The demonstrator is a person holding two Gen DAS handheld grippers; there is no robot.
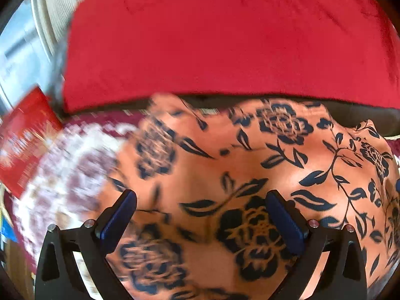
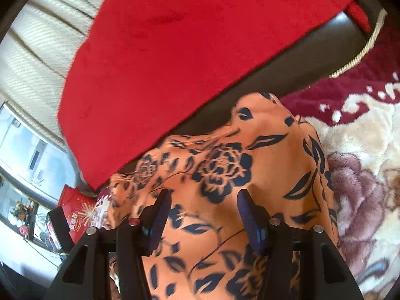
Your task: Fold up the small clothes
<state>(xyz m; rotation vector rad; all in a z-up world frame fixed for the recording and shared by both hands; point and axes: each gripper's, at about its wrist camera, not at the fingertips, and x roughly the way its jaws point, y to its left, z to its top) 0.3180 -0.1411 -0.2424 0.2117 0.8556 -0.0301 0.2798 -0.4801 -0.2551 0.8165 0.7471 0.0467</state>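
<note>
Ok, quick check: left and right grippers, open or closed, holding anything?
Left gripper: open, over the orange floral garment, gripping nothing.
Right gripper: open, over the same garment, gripping nothing.

left gripper [image 1: 201,197]: jaws spread wide, blue pads [image 1: 120,220] splayed toward 11 and 1 o'clock, nothing pinched | right gripper [image 2: 203,197]: jaws parted too but a narrower gap, pads [image 2: 246,215] angled toward 12 o'clock, nothing clamped between them
</note>
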